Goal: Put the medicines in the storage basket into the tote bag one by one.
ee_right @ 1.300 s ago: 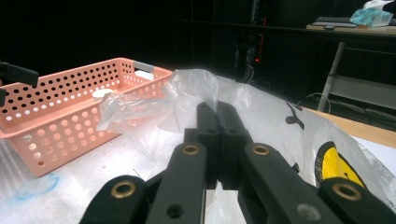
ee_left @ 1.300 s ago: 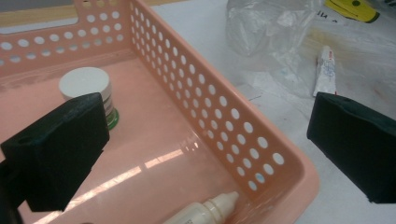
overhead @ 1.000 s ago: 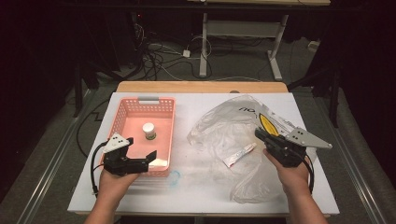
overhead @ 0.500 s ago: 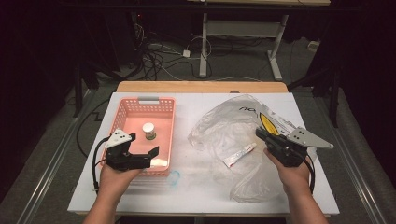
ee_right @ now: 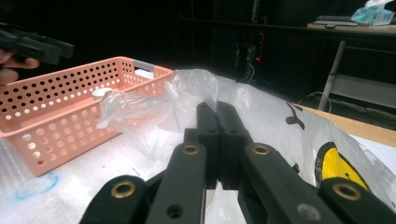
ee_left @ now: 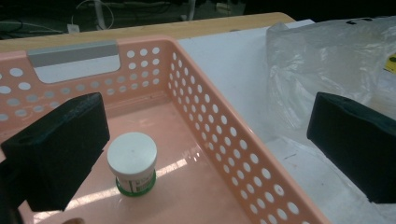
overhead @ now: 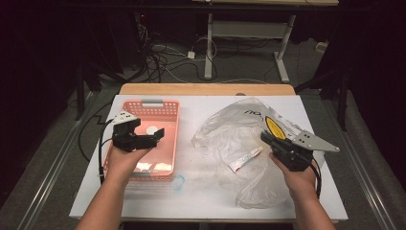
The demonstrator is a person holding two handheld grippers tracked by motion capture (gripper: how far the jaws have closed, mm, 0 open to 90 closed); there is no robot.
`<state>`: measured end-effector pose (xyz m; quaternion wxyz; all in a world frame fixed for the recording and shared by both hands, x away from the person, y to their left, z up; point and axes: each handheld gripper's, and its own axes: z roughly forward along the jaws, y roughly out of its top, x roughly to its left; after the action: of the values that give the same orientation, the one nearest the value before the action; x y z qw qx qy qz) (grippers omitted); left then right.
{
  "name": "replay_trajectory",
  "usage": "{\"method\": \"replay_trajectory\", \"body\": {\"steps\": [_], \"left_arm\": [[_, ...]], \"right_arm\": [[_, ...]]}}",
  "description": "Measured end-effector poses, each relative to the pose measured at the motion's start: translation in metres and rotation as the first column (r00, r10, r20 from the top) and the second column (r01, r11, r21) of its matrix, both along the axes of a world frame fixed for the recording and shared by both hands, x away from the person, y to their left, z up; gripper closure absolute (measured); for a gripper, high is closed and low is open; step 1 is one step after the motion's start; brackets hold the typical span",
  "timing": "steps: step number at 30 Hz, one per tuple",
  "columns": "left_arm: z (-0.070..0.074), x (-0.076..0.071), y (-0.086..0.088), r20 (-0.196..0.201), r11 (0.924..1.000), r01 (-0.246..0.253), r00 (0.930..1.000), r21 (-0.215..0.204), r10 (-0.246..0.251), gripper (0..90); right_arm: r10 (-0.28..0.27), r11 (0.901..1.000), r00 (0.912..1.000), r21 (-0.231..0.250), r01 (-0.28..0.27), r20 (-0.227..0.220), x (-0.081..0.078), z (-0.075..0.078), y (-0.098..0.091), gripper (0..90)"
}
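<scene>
White table (overhead: 201, 187), wooden strip along its far edge. Left half: pink perforated basket (overhead: 168, 143), grey handle insert on its far wall. Right half: crumpled clear plastic bag (overhead: 230, 129) with black print and a yellow mark, lying flat and spread toward the near right corner.

Left gripper (overhead: 146, 139) is held above the basket, jaws wide apart, nothing between them. In the left gripper view (ee_left: 201, 154) one pad sits over the basket floor, the other is out past the basket's right wall, over the table near the bag edge.

Right gripper (overhead: 266, 138) is at the bag's right side, jaws pressed together; in the right gripper view (ee_right: 218, 135) the pads meet flat against each other, bag film bunched up just beyond the tips. Can't tell whether any film is pinched between them.

Small jar (ee_left: 132, 163), white lid, green band at the base: upright on the basket floor, toward the far half, just beside the left gripper's left pad, not touching it.

Small white tube (overhead: 245, 158) with red marking lies on the bag, just left of the right gripper.

Faint blue ring mark (overhead: 178, 182) on the table, near the basket's near right corner.
</scene>
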<state>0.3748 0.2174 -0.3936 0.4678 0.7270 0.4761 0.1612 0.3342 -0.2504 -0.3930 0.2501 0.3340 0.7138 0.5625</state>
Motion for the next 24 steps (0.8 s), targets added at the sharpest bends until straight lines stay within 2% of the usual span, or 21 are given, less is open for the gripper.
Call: {"method": "replay_trajectory", "body": {"steps": [4, 8, 13, 16, 19, 22, 24], "left_arm": [[-0.004, 0.014, 0.000, -0.009, 0.9997, -0.013, 0.9999, 0.021, 0.014, 0.0], [-0.009, 0.026, 0.003, -0.025, 0.9993, -0.031, 0.9992, 0.019, 0.032, 0.0], [-0.016, 0.039, 0.003, -0.063, 0.9987, -0.034, 0.9973, 0.037, 0.037, 0.0], [-0.020, 0.044, 0.002, -0.096, 0.9981, -0.039, 0.9945, 0.048, 0.044, 0.0], [-0.025, 0.049, 0.001, -0.124, 0.9961, -0.039, 0.9912, 0.079, 0.048, 0.0], [-0.028, 0.052, 0.003, -0.144, 0.9962, -0.046, 0.9879, 0.074, 0.057, 0.0], [-0.028, 0.053, 0.005, -0.151, 0.9949, -0.053, 0.9864, 0.085, 0.066, 0.7]], "right_arm": [[0.005, 1.0000, 1.0000, -0.001, -0.005, 0.006, 0.000, 0.001, 0.000, 90.0], [0.003, 1.0000, 1.0000, 0.003, -0.003, 0.005, 0.000, 0.001, -0.001, 90.0], [0.003, 1.0000, 0.9999, 0.004, -0.003, 0.011, 0.000, 0.002, -0.002, 90.0], [0.005, 1.0000, 0.9999, 0.006, -0.005, 0.010, 0.000, 0.002, -0.001, 90.0], [0.006, 0.9999, 0.9999, 0.008, -0.006, 0.008, 0.000, 0.002, -0.001, 90.0], [0.004, 0.9999, 0.9999, 0.014, -0.005, 0.011, 0.000, 0.003, -0.002, 90.0], [0.006, 0.9999, 0.9999, 0.016, -0.006, 0.011, 0.000, 0.004, -0.003, 90.0]]}}
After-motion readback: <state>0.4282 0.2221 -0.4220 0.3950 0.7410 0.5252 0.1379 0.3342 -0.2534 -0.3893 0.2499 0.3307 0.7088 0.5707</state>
